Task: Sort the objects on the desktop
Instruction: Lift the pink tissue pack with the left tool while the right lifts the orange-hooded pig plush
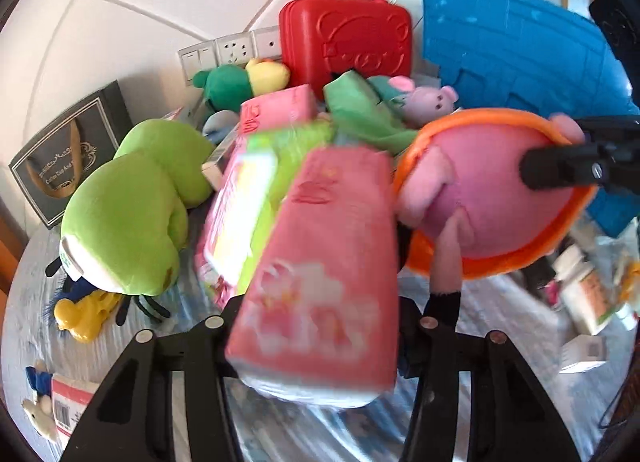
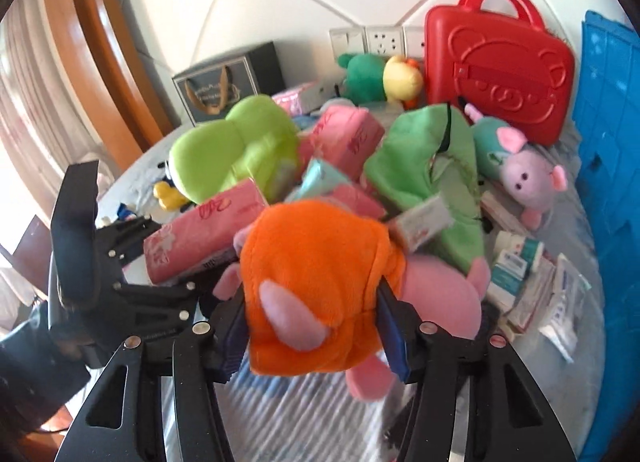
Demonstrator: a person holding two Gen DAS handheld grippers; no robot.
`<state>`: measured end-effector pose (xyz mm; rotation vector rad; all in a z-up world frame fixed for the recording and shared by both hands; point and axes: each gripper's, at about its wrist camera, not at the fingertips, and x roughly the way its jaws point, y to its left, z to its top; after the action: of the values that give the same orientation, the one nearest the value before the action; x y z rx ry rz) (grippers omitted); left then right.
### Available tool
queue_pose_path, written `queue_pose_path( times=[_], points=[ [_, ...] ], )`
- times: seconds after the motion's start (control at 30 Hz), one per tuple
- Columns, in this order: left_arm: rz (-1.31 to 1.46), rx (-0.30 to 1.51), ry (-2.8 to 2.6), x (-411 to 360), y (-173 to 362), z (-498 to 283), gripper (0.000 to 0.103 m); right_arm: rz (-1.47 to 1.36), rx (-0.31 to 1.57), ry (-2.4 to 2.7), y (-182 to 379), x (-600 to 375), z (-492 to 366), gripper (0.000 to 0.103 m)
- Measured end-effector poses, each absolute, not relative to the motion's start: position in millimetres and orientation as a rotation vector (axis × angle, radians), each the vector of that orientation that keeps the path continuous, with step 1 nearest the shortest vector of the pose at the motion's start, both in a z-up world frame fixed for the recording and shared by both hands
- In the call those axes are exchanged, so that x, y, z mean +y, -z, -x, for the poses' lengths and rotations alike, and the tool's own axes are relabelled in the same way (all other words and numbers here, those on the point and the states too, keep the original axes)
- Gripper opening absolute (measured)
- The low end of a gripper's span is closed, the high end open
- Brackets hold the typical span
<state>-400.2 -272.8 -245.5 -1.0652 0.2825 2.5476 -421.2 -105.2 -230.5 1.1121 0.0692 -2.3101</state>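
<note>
Along the left edge of the worktop, a dark gift box is standing by the wall, and a lime-green frog plush is lying just in front of it with a small yellow toy touching its lower side.

Toward the middle, the left tool is pinching a pink tissue pack across its short width; the pack is hanging clear above the cloth, just in front of the pile. Judgement: light, soft, film-wrapped, so probably slippery; the mid-body grip is denting it slightly and looks adequate, but a hard squeeze would crush it. More pink packs are sitting in the pile behind.

Right of that, the right tool is clamping a pink pig plush in an orange dress, with both pads sinking into the dress fabric. The plush is hanging off the surface, with a limb dangling below the jaws. Judgement: very light, fully compliant, not fragile; the cloth may slide over the stuffing, so a grip on the body core would be safer than one on the loose hem.

Further right, a green cloth hat is draping over the pile, and a lilac mouse plush is leaning beside it. A red toy suitcase is standing upright against the wall. Small medicine boxes are lying near the right edge, and a blue crate is bordering that edge. Sorting looks partway done; much of the pile is untouched.
</note>
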Motion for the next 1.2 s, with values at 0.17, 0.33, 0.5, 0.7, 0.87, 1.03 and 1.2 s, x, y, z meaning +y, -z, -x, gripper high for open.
queue_pose_path(
  times=[0.17,0.33,0.5,0.7,0.87,1.03,1.2],
  points=[
    [1.051,0.268,-2.555,-270,235,389,0.049,-1.062,0.032,2.326,207,-96,420,0.052],
    [1.005,0.238,-2.575,-271,219,378,0.049,-1.005,0.025,2.340,181,-89,411,0.032],
    [0.996,0.237,-2.579,-271,213,377,0.049,-1.014,0.053,2.341,172,-89,418,0.006],
    [1.086,0.194,-2.551,-275,240,370,0.049,-1.173,0.039,2.228,217,-92,418,0.022],
    [1.079,0.181,-2.562,-285,241,361,0.049,-1.150,0.180,2.079,234,-101,381,0.092],
    [1.063,0.159,-2.587,-295,237,363,0.049,-1.392,-0.084,2.049,257,-81,375,0.093],
    [1.049,0.161,-2.590,-299,234,368,0.049,-1.689,-0.595,1.945,316,-60,387,0.094]
  ],
)
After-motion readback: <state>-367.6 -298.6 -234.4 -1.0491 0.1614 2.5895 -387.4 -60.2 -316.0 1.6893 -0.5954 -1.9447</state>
